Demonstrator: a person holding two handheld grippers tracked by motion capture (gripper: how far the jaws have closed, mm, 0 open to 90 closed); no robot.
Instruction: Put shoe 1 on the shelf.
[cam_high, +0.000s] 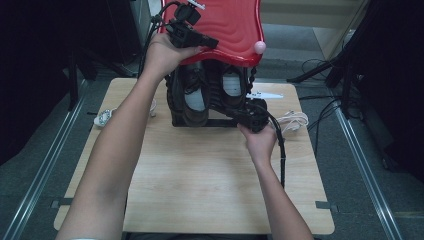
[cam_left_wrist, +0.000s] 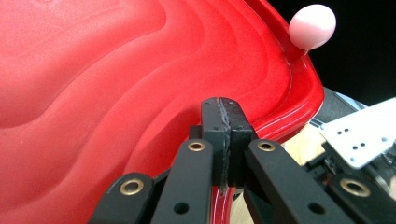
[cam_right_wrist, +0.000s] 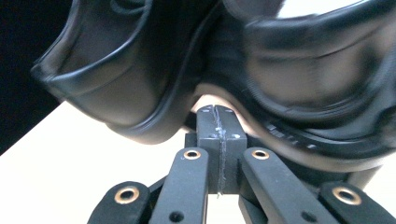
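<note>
Landmark: the black shoe rack (cam_high: 210, 121), standing at the far middle of the wooden counter (cam_high: 200, 175).
Red lid (cam_high: 225, 27): a wavy red plastic panel tipped up above the rack, so the shoes beneath are exposed.
Left gripper (cam_high: 212, 44): you hold its jaws clamped on the lid's near rim; in the left gripper view the rim passes between them (cam_left_wrist: 223, 135), apparently to keep the lid raised.
Pink knob (cam_left_wrist: 312, 26): on the lid's edge, right of your left gripper.
Dark shoes (cam_high: 196, 97): a pair on the rack, under the lid.
Right gripper (cam_high: 248, 116): your jaws are pressed together at the rack's right front, just under a shoe's sole (cam_right_wrist: 140, 84); whether they pinch anything cannot be told.
</note>
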